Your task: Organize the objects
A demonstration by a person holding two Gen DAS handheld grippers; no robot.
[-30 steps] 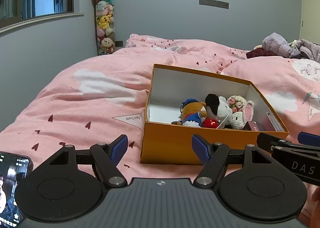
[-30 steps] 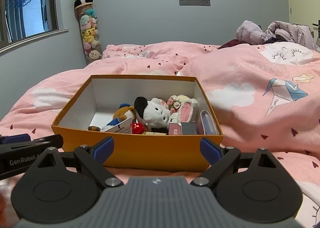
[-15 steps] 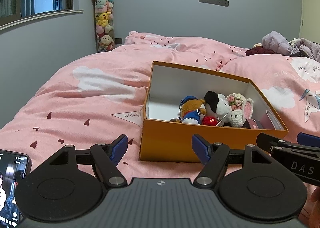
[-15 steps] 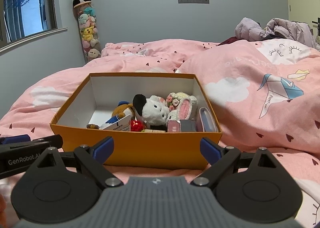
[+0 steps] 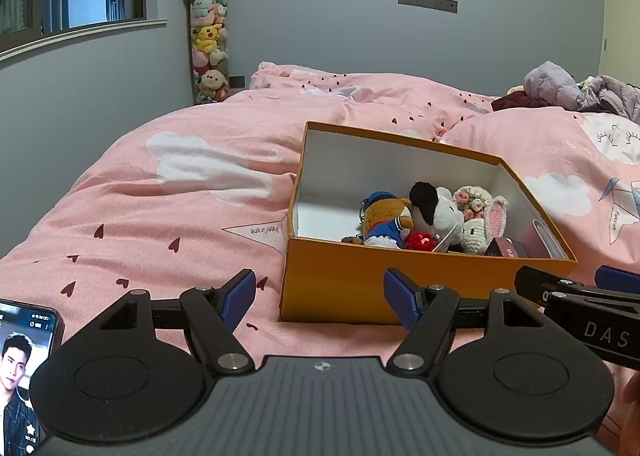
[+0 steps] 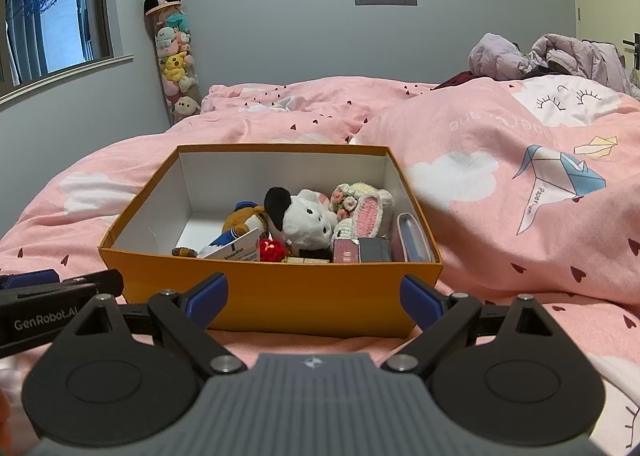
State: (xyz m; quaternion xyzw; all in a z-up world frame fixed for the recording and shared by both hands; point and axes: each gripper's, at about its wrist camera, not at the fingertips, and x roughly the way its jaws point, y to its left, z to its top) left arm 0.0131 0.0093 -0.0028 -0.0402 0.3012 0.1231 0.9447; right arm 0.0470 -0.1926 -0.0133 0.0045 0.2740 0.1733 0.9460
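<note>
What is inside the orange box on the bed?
The orange box holds a black-eared white plush, a brown plush in blue, a crocheted bunny, a red ball, a card and small cases. Anything beneath them is hidden.

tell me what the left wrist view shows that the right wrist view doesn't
Only the left wrist view shows a phone with a lit screen at its lower left edge. Only the right wrist view shows the white card and grey box at the near end of the orange box. Both show that box, its plush toys, and the pink bedding.
</note>
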